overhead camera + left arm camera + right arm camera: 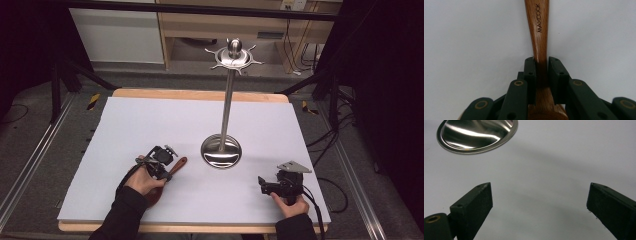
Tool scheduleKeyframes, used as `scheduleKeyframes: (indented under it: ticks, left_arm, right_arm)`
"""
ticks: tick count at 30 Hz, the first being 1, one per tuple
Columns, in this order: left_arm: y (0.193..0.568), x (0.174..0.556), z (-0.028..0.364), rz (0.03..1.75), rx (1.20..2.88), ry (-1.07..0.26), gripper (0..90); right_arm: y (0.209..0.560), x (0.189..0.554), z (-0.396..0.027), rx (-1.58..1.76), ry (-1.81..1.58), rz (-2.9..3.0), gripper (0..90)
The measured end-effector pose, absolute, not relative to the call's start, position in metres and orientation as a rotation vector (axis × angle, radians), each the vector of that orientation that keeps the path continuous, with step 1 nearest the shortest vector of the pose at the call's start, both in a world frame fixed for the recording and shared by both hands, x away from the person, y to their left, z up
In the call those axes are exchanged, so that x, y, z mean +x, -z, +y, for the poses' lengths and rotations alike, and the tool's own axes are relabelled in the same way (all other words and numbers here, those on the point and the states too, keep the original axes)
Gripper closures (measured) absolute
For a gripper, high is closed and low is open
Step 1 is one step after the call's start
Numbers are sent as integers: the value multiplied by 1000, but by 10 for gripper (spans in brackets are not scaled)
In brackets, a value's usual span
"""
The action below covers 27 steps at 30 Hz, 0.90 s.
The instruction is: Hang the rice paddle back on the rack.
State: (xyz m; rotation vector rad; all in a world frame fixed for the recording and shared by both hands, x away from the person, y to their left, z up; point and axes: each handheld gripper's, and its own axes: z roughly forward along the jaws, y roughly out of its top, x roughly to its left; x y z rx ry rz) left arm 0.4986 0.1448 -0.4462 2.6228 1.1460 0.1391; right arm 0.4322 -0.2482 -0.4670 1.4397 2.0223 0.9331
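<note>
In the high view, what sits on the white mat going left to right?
Left gripper clamped on the wooden utensil → steel stand with its round base → right gripper, jaws open.

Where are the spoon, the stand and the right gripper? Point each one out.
spoon (538, 32): left gripper view, on the wooden handle beside the lettering.
stand (221, 152): high view, on its round metal base.
right gripper (539, 206): right gripper view, midway between its open jaw tips.

Brown wooden utensil (539, 30) with dark lettering, shiny silver stand (221, 151), pale grey-white mat (150, 125), black tongs (540, 207)
</note>
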Motion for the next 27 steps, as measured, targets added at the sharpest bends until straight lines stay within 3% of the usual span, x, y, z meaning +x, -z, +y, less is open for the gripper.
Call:
scheduleKeyframes:
  ticks: [27]
  left_arm:
    - [416, 472, 169, 1080, 2444, -260, 775]
  right_arm:
    - [467, 432, -249, 1452, -937, 2021, 69]
